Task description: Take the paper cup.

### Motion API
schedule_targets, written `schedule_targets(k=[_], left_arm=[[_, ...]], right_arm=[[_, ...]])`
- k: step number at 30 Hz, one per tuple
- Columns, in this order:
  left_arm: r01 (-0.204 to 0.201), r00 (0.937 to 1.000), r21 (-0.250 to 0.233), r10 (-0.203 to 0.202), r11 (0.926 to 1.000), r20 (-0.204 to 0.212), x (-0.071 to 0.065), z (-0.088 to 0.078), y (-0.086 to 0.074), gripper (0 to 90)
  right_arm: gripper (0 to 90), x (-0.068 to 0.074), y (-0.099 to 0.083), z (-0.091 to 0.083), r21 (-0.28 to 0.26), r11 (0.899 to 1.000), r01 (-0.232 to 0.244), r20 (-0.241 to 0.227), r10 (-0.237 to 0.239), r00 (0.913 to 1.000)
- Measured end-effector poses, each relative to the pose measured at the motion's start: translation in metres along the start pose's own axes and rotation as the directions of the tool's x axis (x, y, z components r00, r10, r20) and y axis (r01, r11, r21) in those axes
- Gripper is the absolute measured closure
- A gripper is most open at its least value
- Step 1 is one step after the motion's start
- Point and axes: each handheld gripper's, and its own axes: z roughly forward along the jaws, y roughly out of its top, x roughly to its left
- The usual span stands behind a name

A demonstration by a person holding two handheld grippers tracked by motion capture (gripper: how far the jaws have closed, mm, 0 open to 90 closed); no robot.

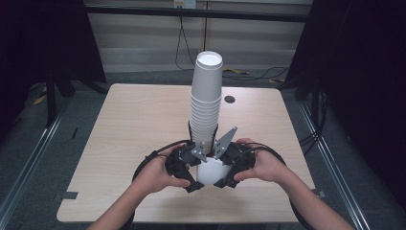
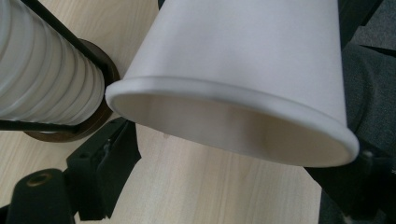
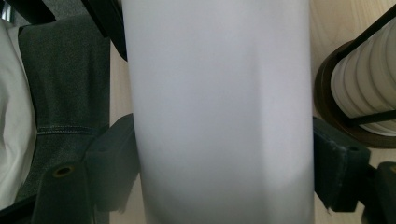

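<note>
A single white paper cup (image 1: 210, 172) lies sideways low over the table's front middle, held from both sides. My left gripper (image 1: 194, 181) has its jaws against the cup's rim (image 2: 233, 98) and is shut on it. My right gripper (image 1: 223, 179) is shut across the cup's body (image 3: 219, 112), one jaw on each side. In the left gripper view the open mouth of the cup faces the camera. Just behind stands a tall stack of white paper cups (image 1: 207, 96) in a black wire holder with a brown round base (image 2: 100, 116).
The light wooden table (image 1: 134, 124) has a small dark hole (image 1: 230, 99) at the back right. The stack (image 3: 369, 88) stands close beside the held cup. Cables loop behind both hands. Dark floor and rails surround the table.
</note>
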Motion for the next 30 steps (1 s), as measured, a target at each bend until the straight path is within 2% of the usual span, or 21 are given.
schedule_targets(k=[3, 5, 11, 13, 15, 17, 18, 19, 20, 21, 22, 23, 24, 26, 28, 30], left_arm=[[0.005, 1.0000, 0.009, -0.005, 0.9999, 0.000, 0.000, 0.001, 0.000, 13.1], [0.003, 1.0000, 0.009, -0.003, 1.0000, -0.004, 0.000, 0.000, 0.000, 13.1], [0.010, 0.9999, 0.018, -0.009, 0.9998, -0.010, 0.000, 0.000, 0.000, 13.1], [-0.014, 0.9998, 0.037, 0.015, 0.9992, -0.016, 0.000, 0.000, 0.000, 13.2], [-0.024, 0.9992, 0.027, 0.025, 0.9993, -0.031, 0.000, 0.000, -0.001, 13.1], [-0.021, 0.9995, -0.009, 0.021, 0.9997, -0.024, 0.002, -0.001, -0.004, 12.4], [-0.006, 0.9999, -0.034, 0.005, 0.9994, -0.014, 0.003, -0.002, -0.006, 12.0], [-0.006, 0.9999, -0.034, 0.005, 0.9994, -0.014, 0.003, -0.002, -0.006, 12.4], [0.005, 1.0000, -0.038, -0.004, 0.9992, 0.002, 0.004, -0.003, -0.008, 12.4], [0.010, 0.9996, -0.054, -0.009, 0.9985, 0.026, 0.005, -0.004, -0.009, 20.8], [0.011, 0.9998, -0.071, -0.010, 0.9974, 0.019, 0.006, -0.006, -0.010, 21.9], [0.011, 0.9998, -0.071, -0.010, 0.9974, 0.019, 0.006, -0.006, -0.010, 17.0], [0.017, 0.9998, -0.066, -0.016, 0.9977, 0.011, 0.006, -0.006, -0.010, 15.7], [0.024, 0.9996, -0.060, -0.023, 0.9979, 0.014, 0.007, -0.006, -0.011, 18.5], [0.033, 0.9994, -0.064, -0.033, 0.9974, 0.009, 0.008, -0.007, -0.013, 17.6], [0.043, 0.9991, -0.061, -0.043, 0.9972, 0.001, 0.009, -0.008, -0.016, 16.6]], right_arm=[[20.3, 0.001, 0.000, 0.000, 0.010, 1.000, -0.008, 0.004, 0.008, 1.0000], [19.6, 0.000, 0.001, 0.002, -0.001, 1.000, 0.005, 0.008, -0.005, 1.0000], [19.0, -0.001, 0.003, 0.003, 0.005, 1.000, -0.017, 0.016, 0.017, 0.9997], [21.1, 0.000, 0.003, 0.006, 0.016, 1.000, -0.003, 0.012, 0.003, 0.9999], [21.8, 0.000, 0.002, 0.007, 0.010, 1.000, 0.011, 0.011, -0.012, 0.9999], [22.0, -0.001, 0.000, 0.008, -0.009, 1.000, 0.028, 0.025, -0.028, 0.9993], [22.0, -0.001, -0.003, 0.007, -0.034, 0.999, 0.029, 0.030, -0.028, 0.9992], [22.0, -0.001, -0.003, 0.007, -0.034, 0.999, 0.029, 0.030, -0.028, 0.9992], [21.9, -0.001, -0.004, 0.007, -0.041, 0.999, 0.032, 0.036, -0.031, 0.9989], [21.9, -0.002, -0.006, 0.006, -0.050, 0.998, 0.023, 0.046, -0.020, 0.9987], [21.9, -0.003, -0.010, 0.005, -0.073, 0.997, 0.014, 0.046, -0.011, 0.9989], [21.9, -0.003, -0.010, 0.005, -0.073, 0.997, 0.014, 0.046, -0.011, 0.9989], [21.8, -0.004, -0.013, 0.004, -0.085, 0.996, 0.017, 0.041, -0.014, 0.9991], [21.8, -0.004, -0.016, 0.005, -0.093, 0.996, 0.008, 0.047, -0.004, 0.9989], [21.7, -0.005, -0.023, 0.004, -0.103, 0.995, 0.002, 0.063, 0.005, 0.9980], [21.6, -0.007, -0.027, 0.004, -0.119, 0.993, -0.007, 0.056, 0.014, 0.9983]])
